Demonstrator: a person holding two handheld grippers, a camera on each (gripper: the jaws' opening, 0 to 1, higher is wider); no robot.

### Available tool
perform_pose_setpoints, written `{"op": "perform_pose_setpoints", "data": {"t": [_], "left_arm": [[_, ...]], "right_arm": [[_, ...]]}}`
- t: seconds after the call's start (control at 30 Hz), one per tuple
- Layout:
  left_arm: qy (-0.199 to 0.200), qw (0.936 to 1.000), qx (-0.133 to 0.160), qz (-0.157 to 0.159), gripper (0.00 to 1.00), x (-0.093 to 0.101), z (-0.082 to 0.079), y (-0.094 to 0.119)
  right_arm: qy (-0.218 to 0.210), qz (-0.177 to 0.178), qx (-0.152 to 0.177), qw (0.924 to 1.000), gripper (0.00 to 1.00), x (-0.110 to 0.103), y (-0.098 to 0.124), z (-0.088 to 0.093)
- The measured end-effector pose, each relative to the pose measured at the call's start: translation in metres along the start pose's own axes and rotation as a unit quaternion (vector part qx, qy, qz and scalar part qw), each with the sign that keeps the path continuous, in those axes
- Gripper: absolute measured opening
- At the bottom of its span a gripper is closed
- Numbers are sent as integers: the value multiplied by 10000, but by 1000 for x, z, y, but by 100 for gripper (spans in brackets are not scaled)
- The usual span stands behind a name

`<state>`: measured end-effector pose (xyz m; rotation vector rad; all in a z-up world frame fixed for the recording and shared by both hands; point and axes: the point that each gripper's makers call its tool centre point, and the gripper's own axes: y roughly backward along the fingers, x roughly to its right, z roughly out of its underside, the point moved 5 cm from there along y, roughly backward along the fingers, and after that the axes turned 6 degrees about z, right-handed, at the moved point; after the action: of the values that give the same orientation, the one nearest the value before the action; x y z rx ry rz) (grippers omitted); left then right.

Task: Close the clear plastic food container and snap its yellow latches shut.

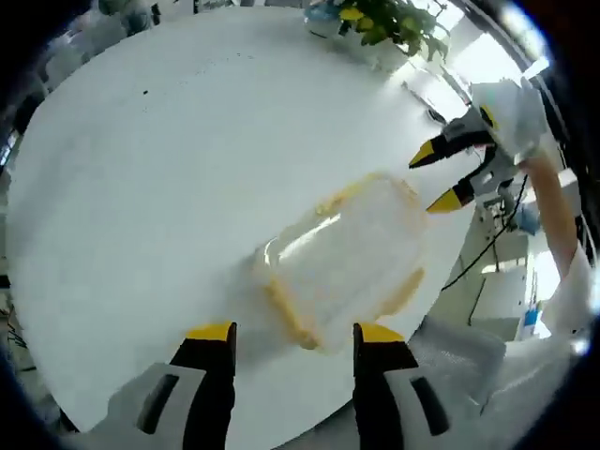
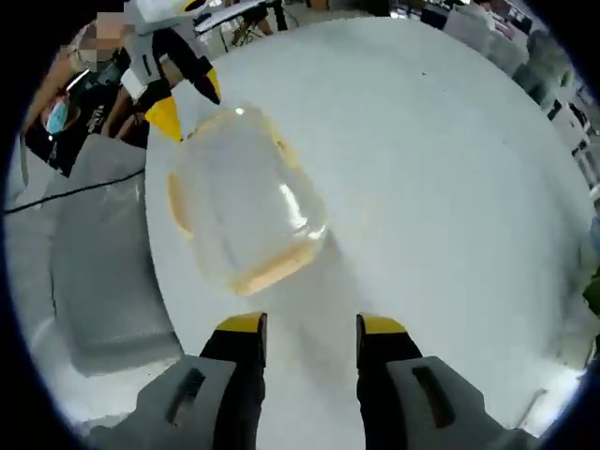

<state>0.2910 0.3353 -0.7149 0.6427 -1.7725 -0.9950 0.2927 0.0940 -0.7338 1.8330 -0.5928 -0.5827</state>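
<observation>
A clear plastic food container (image 1: 342,258) with yellow latches (image 1: 289,314) is sitting near the round white table's (image 1: 141,187) edge, lid seemingly on. The left claw (image 1: 292,342) and right claw (image 2: 309,328) are hovering on opposite sides, jaws apart, gripping nothing. Pressing the latches appears next; the table is offering open room beyond, the drop-off lying close.

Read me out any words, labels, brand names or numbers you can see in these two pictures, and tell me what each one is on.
None can be read.
The clear food container and its yellow latches show no print.
The white table carries no label.
A dark garment in the right gripper view has pale marks, too blurred to read.
</observation>
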Motion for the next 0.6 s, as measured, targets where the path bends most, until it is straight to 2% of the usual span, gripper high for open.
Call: {"op": "perform_pose_setpoints", "data": {"t": [0.03,0.07,0.1,0.13,0.2,0.23,0.3,0.33,0.4,0.43,0.47,0.6], "left_arm": [[300,9995,37,52,56,1,0,1],[390,9992,43,72,55,1,0,1],[469,9988,87,58,54,2,0,1],[439,9990,93,48,54,1,-1,0],[531,9986,56,36,54,1,-1,-2],[648,9979,18,41,54,2,0,-5],[654,9978,6,74,54,4,1,-9],[652,9978,-51,64,54,5,2,-12],[679,9976,-96,28,53,5,4,-16],[712,9974,-116,26,51,5,4,-18],[724,9973,-129,45,49,6,4,-19],[837,9963,-171,103,47,9,3,-25]], "right_arm": [[-17,200,6,9998,30,7,1,0],[54,245,26,9997,30,10,2,0],[-101,271,46,9996,30,11,3,0],[-305,237,85,9992,32,11,4,0],[-982,-158,332,9945,35,7,7,-6],[-1443,-463,515,9871,36,3,9,-11],[-1988,-824,744,9737,34,-1,12,-16],[-2342,-1026,873,9628,32,-4,14,-19],[-2710,-1264,966,9494,26,-5,13,-21],[-2783,-1303,942,9469,23,-6,11,-20],[-2797,-1277,865,9476,21,-7,8,-17],[-2578,-1317,602,9553,21,-18,-2,-11]]}}
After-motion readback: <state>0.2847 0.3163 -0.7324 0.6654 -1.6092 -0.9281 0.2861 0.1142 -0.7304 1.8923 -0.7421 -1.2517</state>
